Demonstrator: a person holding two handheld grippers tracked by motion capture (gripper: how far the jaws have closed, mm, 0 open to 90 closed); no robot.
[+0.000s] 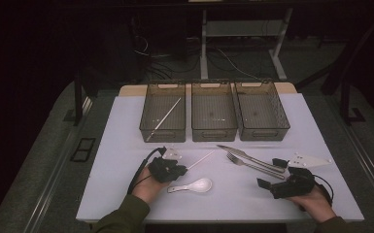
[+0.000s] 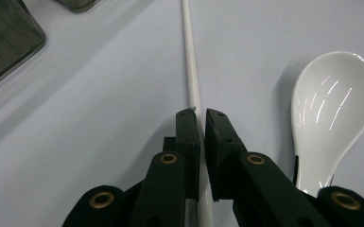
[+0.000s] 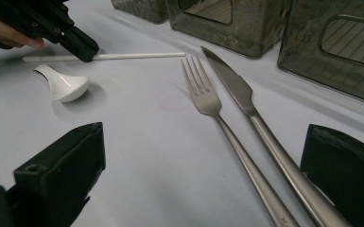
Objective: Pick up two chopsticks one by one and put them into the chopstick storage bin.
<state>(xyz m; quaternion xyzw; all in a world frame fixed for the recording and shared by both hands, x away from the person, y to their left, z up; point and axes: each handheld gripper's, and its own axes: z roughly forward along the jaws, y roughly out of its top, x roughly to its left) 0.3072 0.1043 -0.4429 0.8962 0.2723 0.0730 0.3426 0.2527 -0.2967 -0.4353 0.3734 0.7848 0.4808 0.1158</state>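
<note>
My left gripper is shut on a thin white chopstick, which lies on the white table and runs on between the pads. A white ceramic spoon lies just right of it. In the right gripper view the left gripper clamps the chopstick beside the spoon. My right gripper stands open low over the table, its jaws either side of the handles of a steel fork and knife, touching neither.
Three dark see-through bins stand in a row at the back: left, middle, right. Another white chopstick lies in the left bin. The table's front edge is close to both hands.
</note>
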